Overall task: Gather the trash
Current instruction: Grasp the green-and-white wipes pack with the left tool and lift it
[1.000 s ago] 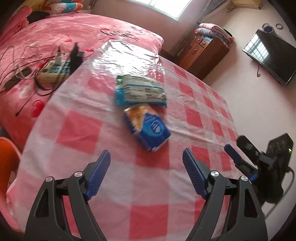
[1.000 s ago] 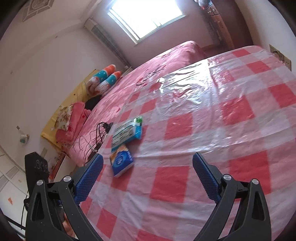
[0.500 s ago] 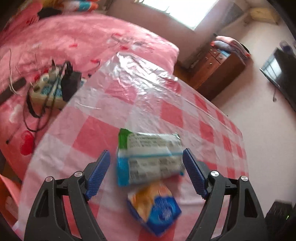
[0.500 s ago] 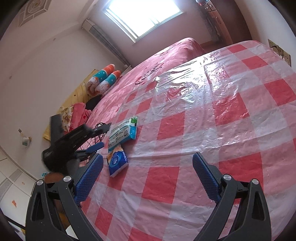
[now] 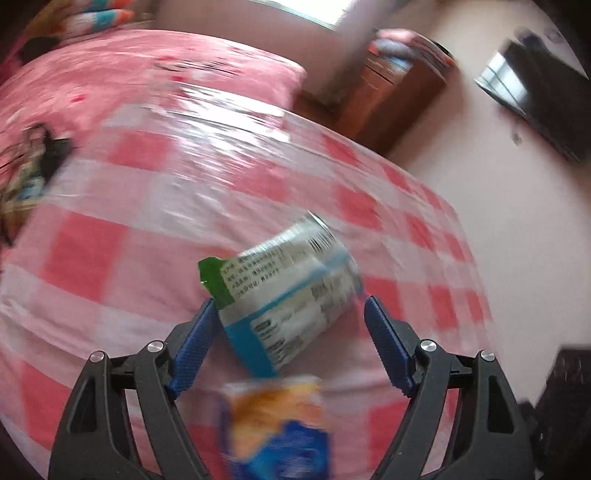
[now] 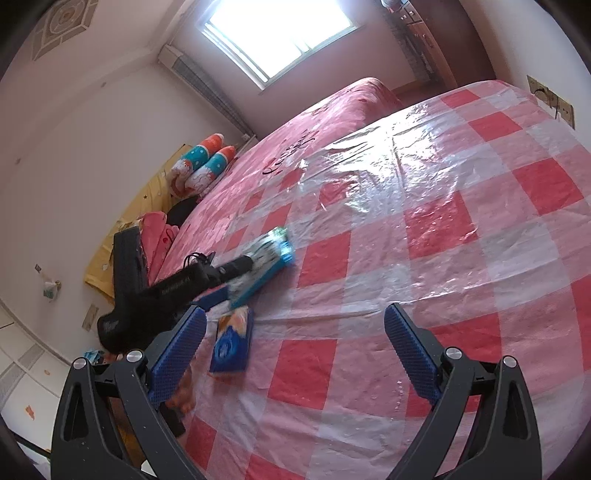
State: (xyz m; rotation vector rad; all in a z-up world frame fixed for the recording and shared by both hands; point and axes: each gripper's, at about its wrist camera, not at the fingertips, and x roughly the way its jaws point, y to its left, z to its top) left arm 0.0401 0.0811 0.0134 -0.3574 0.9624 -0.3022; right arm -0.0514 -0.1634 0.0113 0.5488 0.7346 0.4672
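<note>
L gripper (image 5: 288,321) had swung in over the counter (image 5: 110,258): white-blue wrapper (image 5: 291,291) now sat between its wide-open fingers, ungripped; orange-blue packet (image 5: 277,417) just behind. R gripper (image 6: 295,354) open, empty. Pickup looked imminent.

Location: a bedroom in a home. Evidence: a bed (image 6: 332,122) with a pink cover and patterned pillows (image 6: 201,166) stands beneath a window (image 6: 280,33). A wooden dresser (image 5: 391,99) holds folded blankets (image 5: 410,46). A television (image 5: 543,92) hangs on the wall. A bench (image 6: 461,229) carries a red-checked plastic cloth.
</note>
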